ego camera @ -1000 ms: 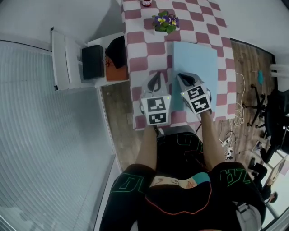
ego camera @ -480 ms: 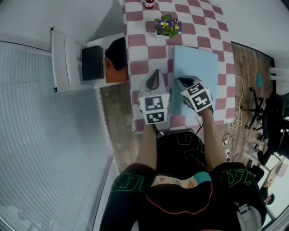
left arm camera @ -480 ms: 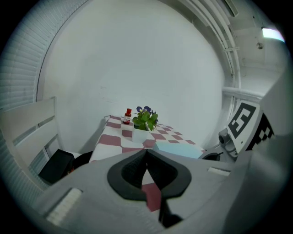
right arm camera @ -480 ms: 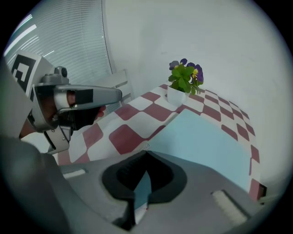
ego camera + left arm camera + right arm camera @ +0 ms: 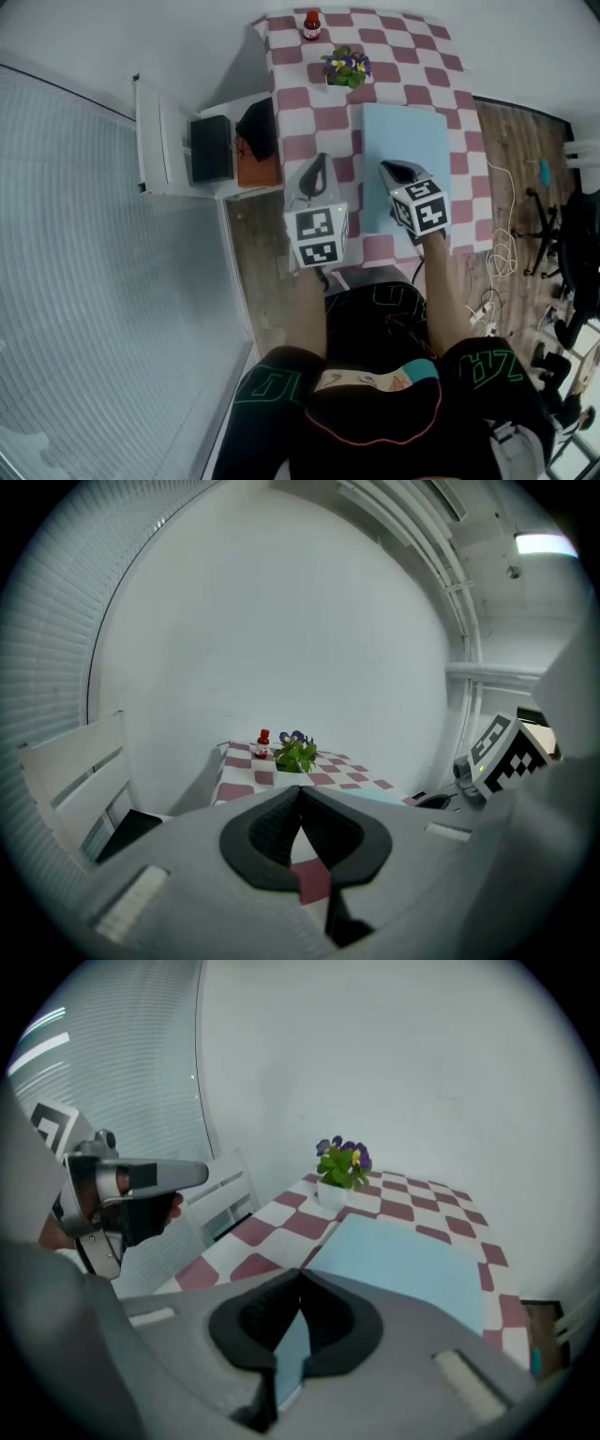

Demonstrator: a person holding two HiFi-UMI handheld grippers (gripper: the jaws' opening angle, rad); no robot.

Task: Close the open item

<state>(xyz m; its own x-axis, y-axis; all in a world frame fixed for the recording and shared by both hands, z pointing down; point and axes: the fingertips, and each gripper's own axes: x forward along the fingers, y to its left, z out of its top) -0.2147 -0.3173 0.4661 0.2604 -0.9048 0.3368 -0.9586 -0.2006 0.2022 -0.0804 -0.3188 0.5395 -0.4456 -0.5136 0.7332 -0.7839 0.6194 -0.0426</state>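
A light blue flat item (image 5: 412,141) lies closed and flat on the red-and-white checkered table (image 5: 300,127); it also shows in the right gripper view (image 5: 403,1260). My right gripper (image 5: 386,169) hovers over its near left part, jaws shut with nothing between them (image 5: 300,1274). My left gripper (image 5: 321,159) is held over the cloth just left of the item, also shut and empty (image 5: 300,789). A thin strip of the blue item (image 5: 375,797) shows past the left jaws.
A potted plant with purple flowers (image 5: 345,67) and a small red bottle (image 5: 311,23) stand at the table's far end. Left of the table are a white shelf (image 5: 155,136), a black box (image 5: 211,148) and a dark bag (image 5: 258,127). Cables (image 5: 502,253) lie on the wooden floor at the right.
The head view has shifted, so the table sits a little lower and further right in the picture. Both grippers stay shut in about the same places over the table's near end.
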